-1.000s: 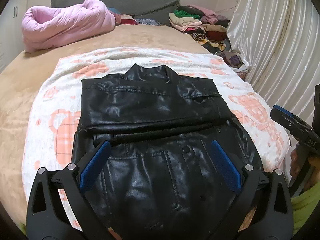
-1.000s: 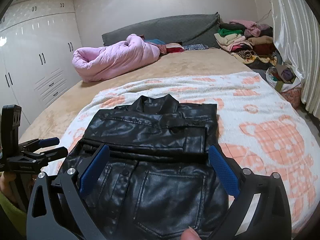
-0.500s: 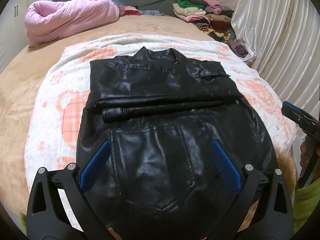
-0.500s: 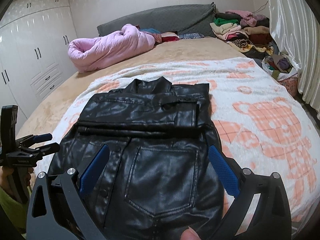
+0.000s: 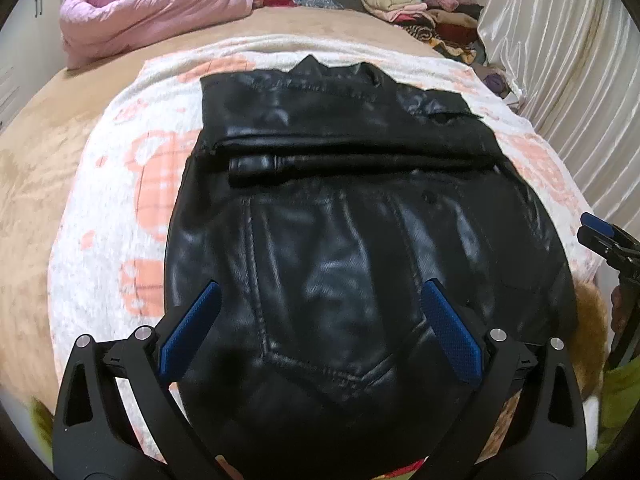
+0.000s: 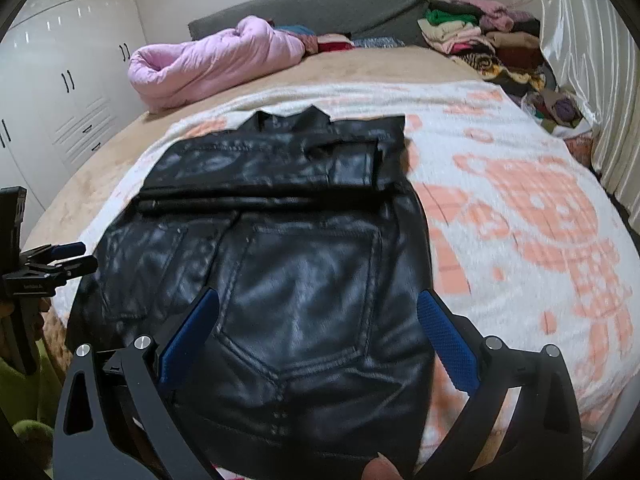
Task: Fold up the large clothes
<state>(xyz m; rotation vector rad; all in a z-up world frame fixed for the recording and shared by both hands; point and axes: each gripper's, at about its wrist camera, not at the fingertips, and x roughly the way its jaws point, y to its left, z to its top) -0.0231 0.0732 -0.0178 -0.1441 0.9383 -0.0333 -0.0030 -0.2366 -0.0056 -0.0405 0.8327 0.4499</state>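
Observation:
A black leather jacket (image 5: 340, 248) (image 6: 288, 264) lies flat on a white blanket with orange bears (image 5: 120, 208) (image 6: 520, 208), collar at the far end, sleeves folded across its upper half. My left gripper (image 5: 320, 320) hovers open over the jacket's lower part, blue pads wide apart with nothing between them. My right gripper (image 6: 318, 322) is open too, above the lower right part near the hem. Each gripper shows in the other's view: the right gripper (image 5: 604, 236) at the right edge, the left gripper (image 6: 60, 260) at the left edge.
A rolled pink quilt (image 5: 152, 8) (image 6: 212, 64) lies at the far side of the tan bed. A heap of folded clothes (image 5: 420, 12) (image 6: 484, 40) sits at the far right by the curtain (image 6: 592, 60). White wardrobes (image 6: 60, 80) stand to the left.
Both grippers have drawn back toward the jacket's hem and tilted downward, so the lower half fills more of each view. The jacket has not moved and both stay open.

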